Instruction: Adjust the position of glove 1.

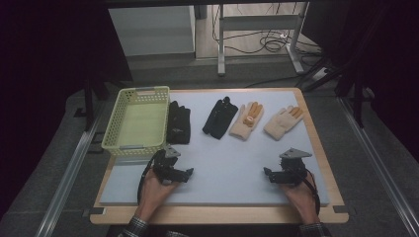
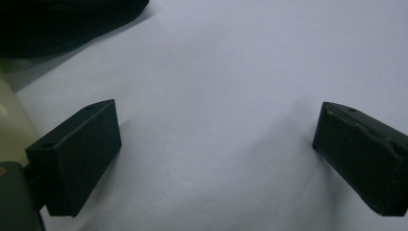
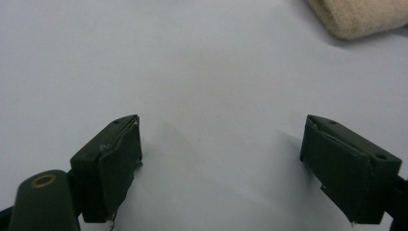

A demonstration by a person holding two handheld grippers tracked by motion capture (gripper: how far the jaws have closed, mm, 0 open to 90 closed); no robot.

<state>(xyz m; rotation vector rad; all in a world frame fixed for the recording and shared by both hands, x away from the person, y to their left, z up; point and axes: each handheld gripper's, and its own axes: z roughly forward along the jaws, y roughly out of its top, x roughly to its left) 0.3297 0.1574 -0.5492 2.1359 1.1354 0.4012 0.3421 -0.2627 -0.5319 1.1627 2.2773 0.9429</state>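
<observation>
On the pale mat, two black gloves and two beige gloves with orange fingertips lie in a row. A yellow-green basket stands empty at the back left. My left gripper rests near the front left, open, with bare mat between its jaws. A black glove lies beyond it. My right gripper sits at the front right, open over bare mat. A beige glove's cuff lies ahead of it.
The mat lies on a wooden table with dark floor around it. Metal rails run along both sides. A stand's legs and cables are beyond the far edge. Bare mat lies between the two grippers.
</observation>
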